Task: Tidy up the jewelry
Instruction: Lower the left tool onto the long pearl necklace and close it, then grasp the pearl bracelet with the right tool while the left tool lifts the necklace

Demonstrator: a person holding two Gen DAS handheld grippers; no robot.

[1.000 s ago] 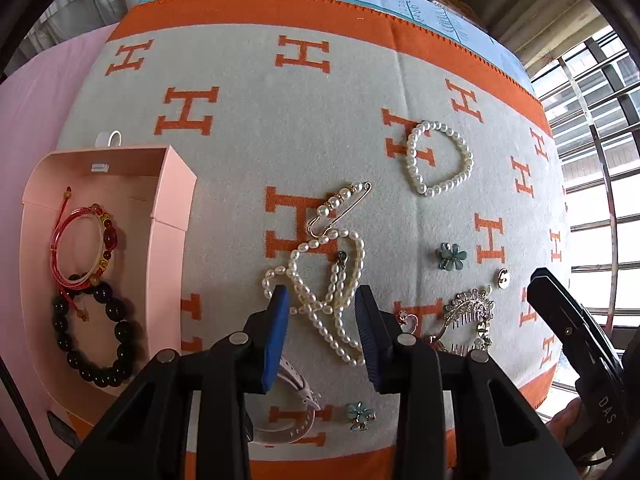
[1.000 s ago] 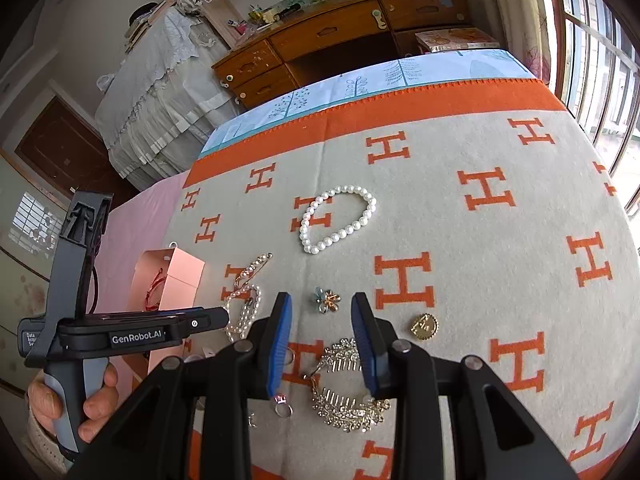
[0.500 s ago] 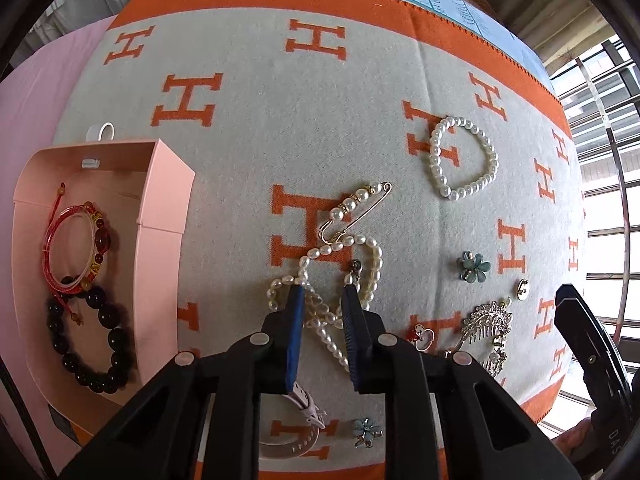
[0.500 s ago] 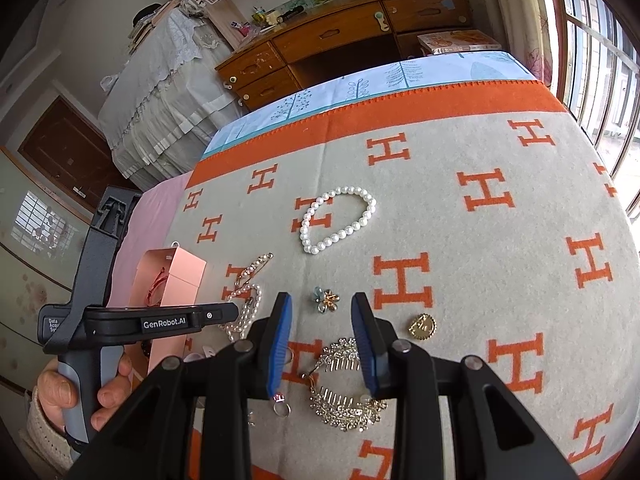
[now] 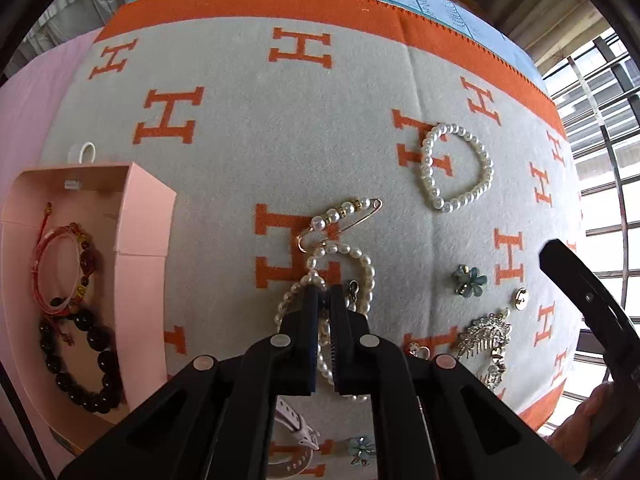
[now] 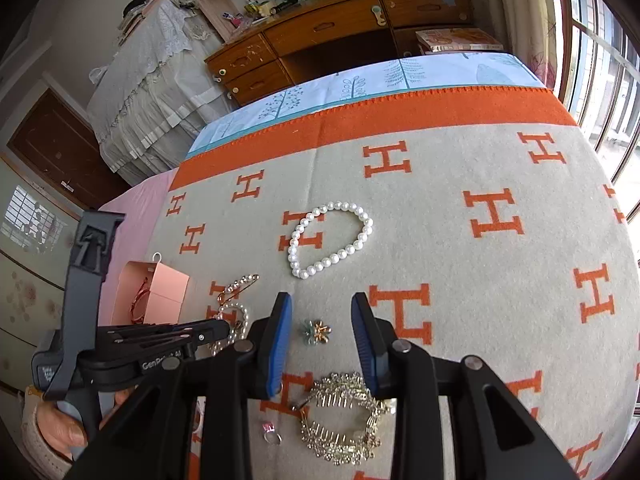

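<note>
Left gripper point(image 5: 323, 300) clamped on one pearl necklace point(image 5: 362, 264); right gripper point(image 6: 322, 336) spread wide; two bracelets point(image 5: 76, 320) boxed

Blanket point(image 5: 248, 128): matt, slightly fuzzy woven cloth, grey-beige with orange letters; pink box point(image 5: 132, 216): smooth matt card. Pearl bracelet point(image 5: 456, 166), pearl strand point(image 5: 360, 264) and dark bead bracelet point(image 5: 92, 360): glossy, smooth beads; pearl pin point(image 5: 344, 216) and hair comb point(image 6: 340, 420): shiny gold-toned metal, the comb set with glittering stones. Left tongs point(image 5: 324, 320) and right tongs point(image 6: 322, 344): matt black plastic with blue ribbed pads point(image 6: 278, 344); drawer chest point(image 6: 340, 32): varnished brown wood, scuffed in places.
</note>
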